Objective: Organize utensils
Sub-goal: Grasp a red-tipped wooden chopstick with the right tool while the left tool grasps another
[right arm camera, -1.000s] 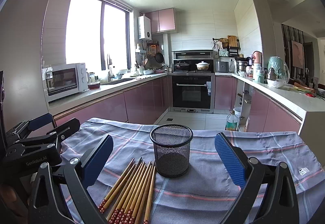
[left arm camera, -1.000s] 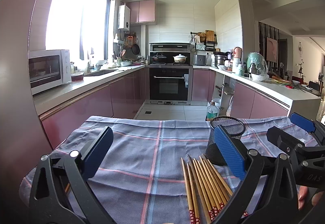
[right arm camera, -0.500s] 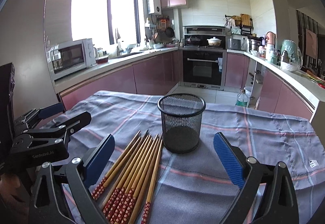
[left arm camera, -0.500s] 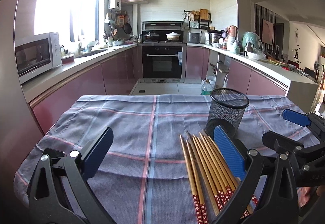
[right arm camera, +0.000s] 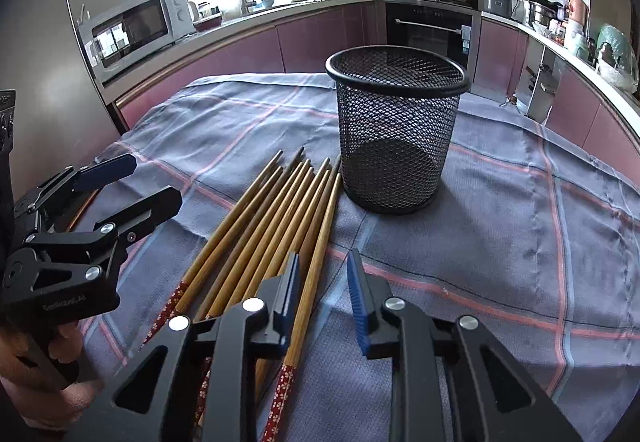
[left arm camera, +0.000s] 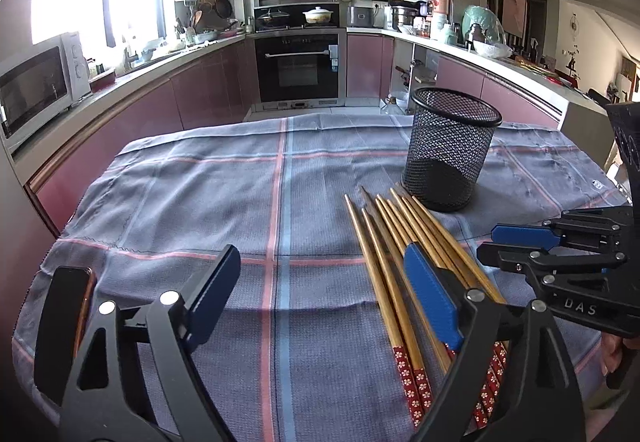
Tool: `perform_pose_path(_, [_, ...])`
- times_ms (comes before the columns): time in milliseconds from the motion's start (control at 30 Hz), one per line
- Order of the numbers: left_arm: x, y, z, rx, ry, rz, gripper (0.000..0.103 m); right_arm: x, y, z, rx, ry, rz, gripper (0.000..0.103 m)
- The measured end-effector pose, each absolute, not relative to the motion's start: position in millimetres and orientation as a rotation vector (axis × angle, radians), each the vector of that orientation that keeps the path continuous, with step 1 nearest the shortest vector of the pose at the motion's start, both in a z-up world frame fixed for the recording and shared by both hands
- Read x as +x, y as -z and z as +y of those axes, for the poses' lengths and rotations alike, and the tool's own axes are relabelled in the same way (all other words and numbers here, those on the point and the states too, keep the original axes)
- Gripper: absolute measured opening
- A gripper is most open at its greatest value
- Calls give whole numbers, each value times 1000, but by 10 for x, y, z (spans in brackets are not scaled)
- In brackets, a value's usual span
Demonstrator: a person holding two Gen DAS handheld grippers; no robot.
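Bundle of wooden chopsticks (right arm camera: 276, 217) with red flower-patterned handle ends, lying flat and fanned on the cloth, tips pointing far, black wire-mesh cup (right arm camera: 396, 129) upright and empty, just beyond their tips, slightly right

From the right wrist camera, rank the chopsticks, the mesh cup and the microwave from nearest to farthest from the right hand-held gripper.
1. Chopsticks: on the cloth, the outermost one runs between the closing jaws of the right hand-held gripper.
2. Mesh cup: upright, just past the chopstick tips.
3. Microwave: on the far left counter.
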State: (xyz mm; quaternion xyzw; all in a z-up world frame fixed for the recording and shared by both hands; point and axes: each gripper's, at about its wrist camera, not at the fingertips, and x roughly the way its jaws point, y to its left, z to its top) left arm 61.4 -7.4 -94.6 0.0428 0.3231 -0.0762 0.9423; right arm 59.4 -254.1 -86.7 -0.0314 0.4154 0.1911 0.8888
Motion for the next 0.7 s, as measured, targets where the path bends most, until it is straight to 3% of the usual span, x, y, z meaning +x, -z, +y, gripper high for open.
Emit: perform_pose_path(700, [922, 1208, -135, 92, 255, 822, 60, 908, 1020, -2386, -128, -387, 966, 16])
